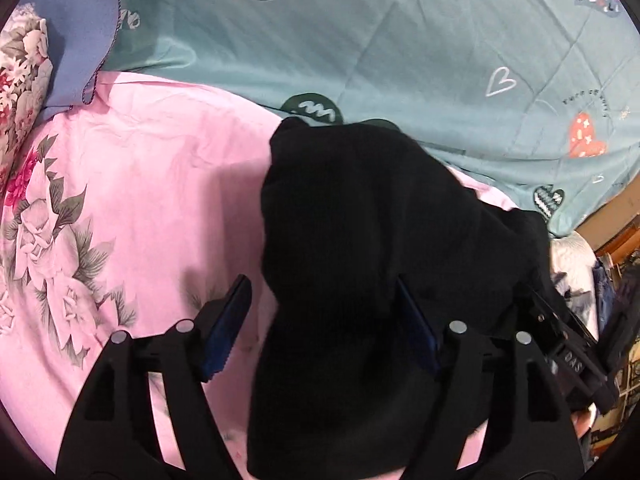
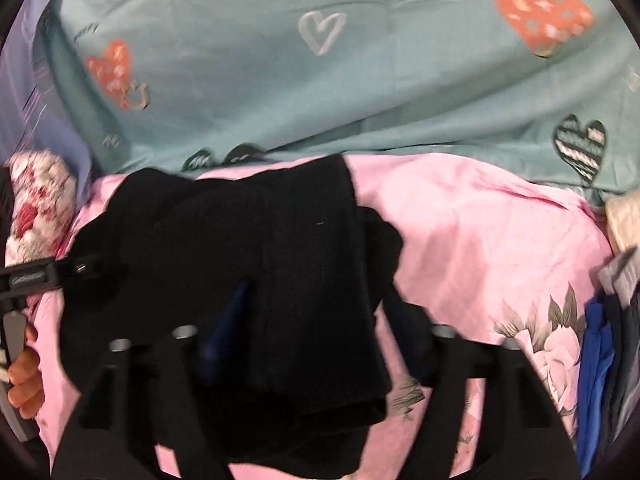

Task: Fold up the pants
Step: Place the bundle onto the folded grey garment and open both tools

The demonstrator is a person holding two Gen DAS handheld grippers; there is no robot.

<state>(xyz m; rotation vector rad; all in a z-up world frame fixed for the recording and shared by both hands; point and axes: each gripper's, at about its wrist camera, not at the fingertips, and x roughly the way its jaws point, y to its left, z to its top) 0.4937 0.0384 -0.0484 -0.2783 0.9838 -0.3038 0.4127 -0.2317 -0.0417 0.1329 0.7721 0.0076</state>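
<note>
Both grippers spread wide, gripping nothing. Black pants (image 1: 360,248) bunched on the pink floral sheet (image 1: 140,184), lying between the left gripper (image 1: 324,320) fingers and between the right gripper (image 2: 316,320) fingers; teal heart-print quilt (image 2: 320,80) just beyond.

Probably a home bedroom: pink floral sheet (image 1: 140,184), teal heart-print quilt (image 1: 400,52), floral pillow (image 1: 22,72).
</note>
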